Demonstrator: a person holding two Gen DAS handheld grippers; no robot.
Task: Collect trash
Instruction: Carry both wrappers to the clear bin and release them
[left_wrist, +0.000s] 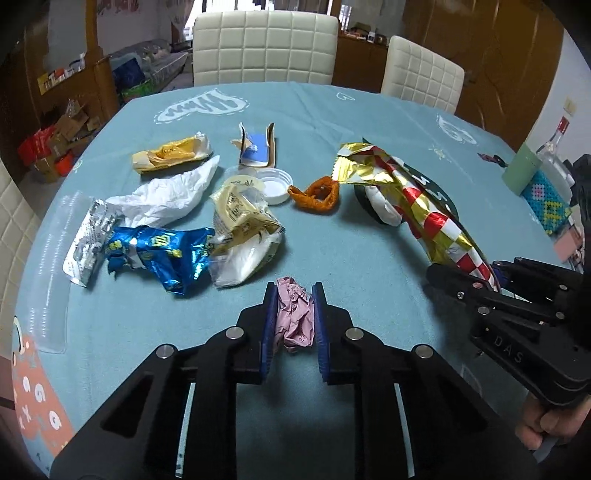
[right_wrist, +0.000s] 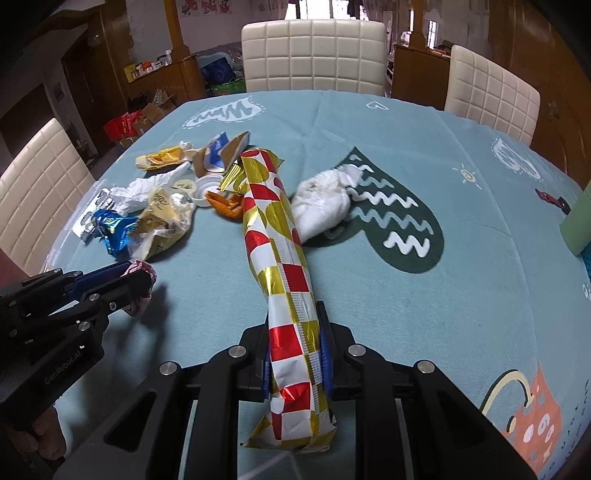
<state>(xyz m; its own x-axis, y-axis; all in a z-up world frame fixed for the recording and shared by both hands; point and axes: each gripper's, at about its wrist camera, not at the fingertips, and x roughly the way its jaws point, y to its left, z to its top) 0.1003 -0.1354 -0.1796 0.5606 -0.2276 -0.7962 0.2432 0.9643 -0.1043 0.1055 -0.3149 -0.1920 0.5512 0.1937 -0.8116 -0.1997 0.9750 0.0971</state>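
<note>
My left gripper (left_wrist: 295, 317) is shut on a crumpled pink paper wad (left_wrist: 295, 314) just above the teal tablecloth (left_wrist: 369, 122); the blue pads press both of its sides. In the right wrist view that left gripper (right_wrist: 140, 280) shows at the left edge with the pink wad (right_wrist: 142, 267) at its tips. My right gripper (right_wrist: 295, 354) is shut on a long red, gold and white checked wrapper (right_wrist: 280, 236), which sticks out forward over the table. The left wrist view shows the right gripper (left_wrist: 461, 280) holding that checked wrapper (left_wrist: 417, 199).
Loose trash lies at the left: blue foil wrapper (left_wrist: 162, 254), blister pack (left_wrist: 88, 236), white tissue (left_wrist: 166, 195), yellow wrapper (left_wrist: 170, 153), torn carton (left_wrist: 255, 147), white lid (left_wrist: 273, 186), orange peel (left_wrist: 317, 195). A white wad (right_wrist: 321, 206) lies mid-table. Green cup (left_wrist: 524, 170) at right; cream chairs (left_wrist: 264, 48) behind.
</note>
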